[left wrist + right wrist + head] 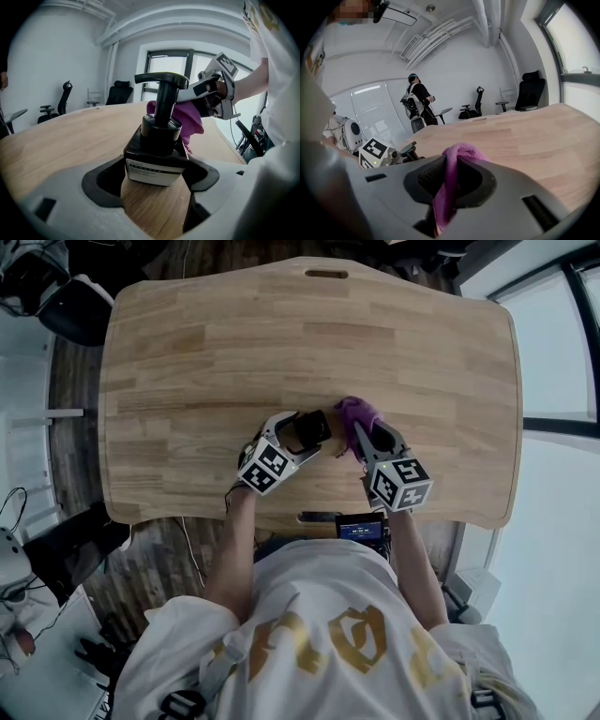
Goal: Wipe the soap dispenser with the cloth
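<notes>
Black square soap dispenser [157, 154] stands between the parted jaws of left gripper [153, 172].
Right gripper [452, 180] clamps purple cloth [461, 152] beside it; wooden table [525, 136], office chairs [529, 93].

Wooden table [187, 362], black office chairs [529, 91] beyond, a person [418, 102] standing

— Could any print be read?
— Hardly. The dispenser [157, 140] carried a white label [153, 171], low in the middle of the left gripper view. It had a short dark heading and finer lines beneath, all too small and blurred to read.
— And the shirt [328, 615]?
— Gold print [347, 638] ran across it, at the bottom of the head view, upside down and creased. Two ring shapes looked like O or 0; nothing surer.
— The cubes?
— The left cube [265, 468] and right cube [398, 482] bore black-and-white square codes, no letters. A small screen [361, 529] just below the right cube glowed blue, its figures illegible.
</notes>
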Demonstrator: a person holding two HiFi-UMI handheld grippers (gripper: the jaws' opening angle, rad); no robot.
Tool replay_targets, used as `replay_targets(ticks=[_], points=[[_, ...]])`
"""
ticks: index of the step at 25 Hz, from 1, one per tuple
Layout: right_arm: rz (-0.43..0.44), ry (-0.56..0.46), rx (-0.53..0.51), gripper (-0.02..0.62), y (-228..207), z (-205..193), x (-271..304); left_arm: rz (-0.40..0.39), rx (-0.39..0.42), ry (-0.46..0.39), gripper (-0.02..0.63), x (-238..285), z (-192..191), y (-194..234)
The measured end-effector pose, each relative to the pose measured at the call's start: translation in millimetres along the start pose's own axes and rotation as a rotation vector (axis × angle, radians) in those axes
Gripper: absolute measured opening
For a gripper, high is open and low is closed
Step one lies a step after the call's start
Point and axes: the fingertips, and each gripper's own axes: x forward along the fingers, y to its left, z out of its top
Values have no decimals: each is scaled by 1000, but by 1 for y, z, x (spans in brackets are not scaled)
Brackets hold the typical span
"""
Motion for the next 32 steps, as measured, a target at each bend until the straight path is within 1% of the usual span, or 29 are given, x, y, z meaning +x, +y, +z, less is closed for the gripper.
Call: replay_targets(ticks=[10, 14, 19, 24, 32], points=[[-4, 4, 20, 49, -6, -3, 1, -1, 51, -22, 341, 8, 6, -2], [-5, 4, 25, 49, -9, -4, 1, 2, 75, -19, 353, 16, 9, -3], [-7, 8, 31, 49, -11, -4, 2, 33, 120, -34, 351, 23, 15, -2], [-5, 7, 34, 50, -12, -4, 3, 71, 159, -11, 351, 28, 12, -1], [-9, 5, 34, 49, -14, -4, 0, 58, 165, -2, 351, 26, 11, -1]])
